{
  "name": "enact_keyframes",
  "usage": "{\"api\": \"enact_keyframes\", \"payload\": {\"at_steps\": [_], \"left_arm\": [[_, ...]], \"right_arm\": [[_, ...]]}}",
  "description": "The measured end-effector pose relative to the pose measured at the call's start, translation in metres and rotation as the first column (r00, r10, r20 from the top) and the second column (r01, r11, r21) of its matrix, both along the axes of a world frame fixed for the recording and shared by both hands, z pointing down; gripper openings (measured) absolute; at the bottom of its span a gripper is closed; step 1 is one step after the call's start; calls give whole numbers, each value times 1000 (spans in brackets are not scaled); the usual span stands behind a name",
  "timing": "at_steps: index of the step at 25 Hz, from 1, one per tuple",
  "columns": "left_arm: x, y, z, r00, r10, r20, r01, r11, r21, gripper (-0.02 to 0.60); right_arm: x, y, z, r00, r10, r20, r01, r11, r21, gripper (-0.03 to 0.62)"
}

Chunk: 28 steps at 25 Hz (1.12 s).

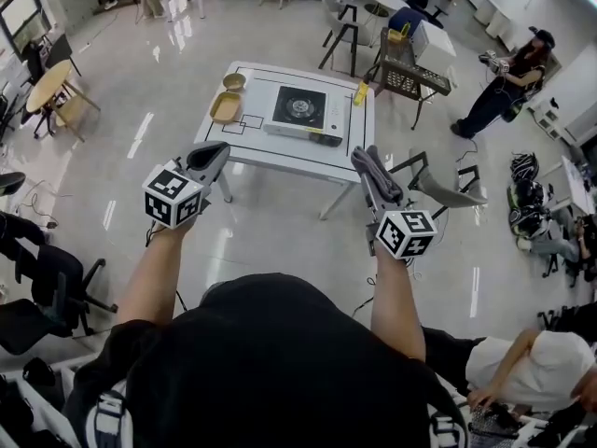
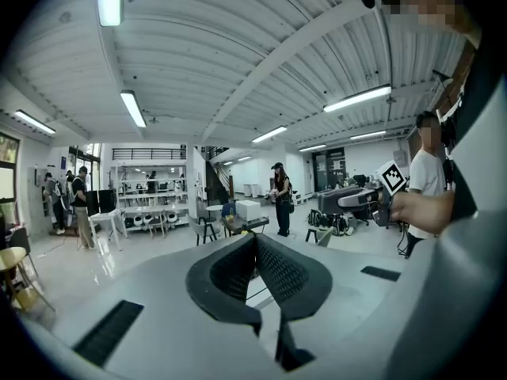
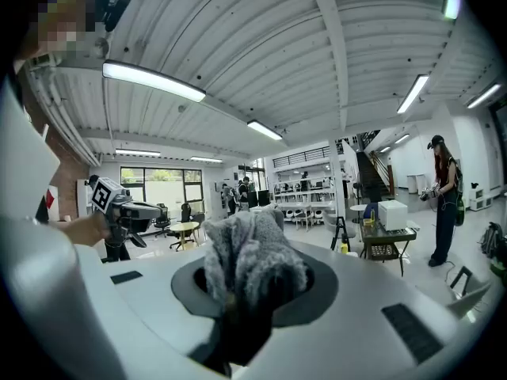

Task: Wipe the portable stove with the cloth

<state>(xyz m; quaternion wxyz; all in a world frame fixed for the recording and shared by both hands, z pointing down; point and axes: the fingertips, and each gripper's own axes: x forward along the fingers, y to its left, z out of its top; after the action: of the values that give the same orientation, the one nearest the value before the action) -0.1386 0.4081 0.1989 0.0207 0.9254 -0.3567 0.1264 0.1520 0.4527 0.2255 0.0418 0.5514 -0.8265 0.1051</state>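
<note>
— On the white table [image 1: 280, 157], where is the portable stove [image 1: 300, 110]?
— Near its middle, well ahead of both grippers, with nothing touching it.
— And the cloth [image 3: 252, 260]?
— It's grey and bunched, clamped in the right gripper [image 1: 373, 171], up in the air short of the table.
— The left gripper [image 1: 215, 154]?
— Its 2 jaws meet at the tips with nothing between them. It's raised too, apart from the right one.

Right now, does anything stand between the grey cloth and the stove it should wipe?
Nothing visible does. The fuzzy grey cloth, clamped by the right gripper, is short of the black-topped portable stove on the white table, with nothing between.
</note>
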Motion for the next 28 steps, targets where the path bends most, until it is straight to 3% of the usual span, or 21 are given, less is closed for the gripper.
{"api": "enact_keyframes", "payload": {"at_steps": [13,21,28], "left_arm": [[19,-49,22,1000,19,3,-19,999,-34,21],[21,-126,40,998,60,-2,-60,996,-63,21],[9,-225,54,996,85,-11,-86,992,-95,21]], "right_arm": [[19,-46,24,999,29,29,-28,999,-38,115],[14,-112,43,998,58,13,-56,995,-77,115],[2,-194,59,996,88,4,-87,989,-117,115]]}}
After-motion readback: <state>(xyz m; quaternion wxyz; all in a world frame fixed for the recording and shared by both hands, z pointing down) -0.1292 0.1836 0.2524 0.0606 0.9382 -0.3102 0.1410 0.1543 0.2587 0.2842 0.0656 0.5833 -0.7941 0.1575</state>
